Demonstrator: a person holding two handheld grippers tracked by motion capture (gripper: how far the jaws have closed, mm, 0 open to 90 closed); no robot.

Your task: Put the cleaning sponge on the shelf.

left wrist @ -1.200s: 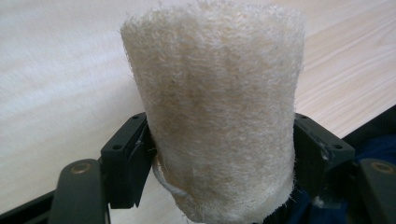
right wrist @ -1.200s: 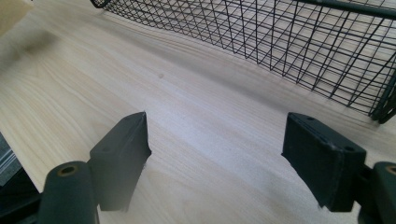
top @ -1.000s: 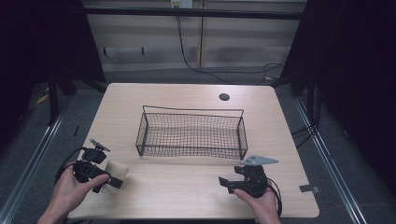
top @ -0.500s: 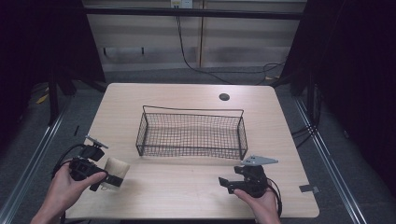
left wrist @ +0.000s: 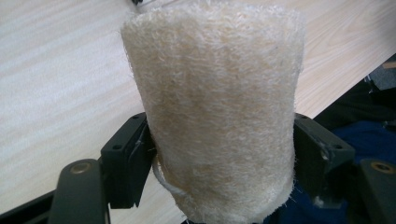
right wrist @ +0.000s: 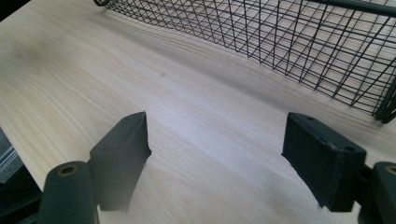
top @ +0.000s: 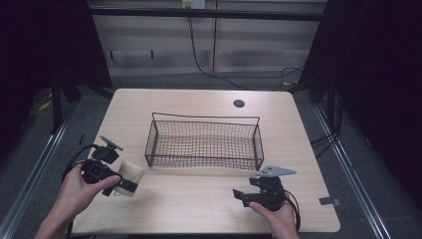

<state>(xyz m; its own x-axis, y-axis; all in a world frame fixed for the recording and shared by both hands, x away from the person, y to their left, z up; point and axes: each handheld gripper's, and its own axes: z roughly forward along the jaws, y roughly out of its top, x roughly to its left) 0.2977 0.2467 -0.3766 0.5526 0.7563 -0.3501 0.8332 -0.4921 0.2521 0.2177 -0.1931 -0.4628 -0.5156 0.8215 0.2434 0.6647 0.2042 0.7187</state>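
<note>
Evidently light, soft, compressible: loofah pad (left wrist: 215,112) (fibrous, non-slip), clamped mid-body by left gripper (top: 117,183); right gripper (right wrist: 224,158) gapes empty.

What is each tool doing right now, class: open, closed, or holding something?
Left tool: closed on the loofah sponge.
Right tool: open, holding nothing, over the table.
</note>
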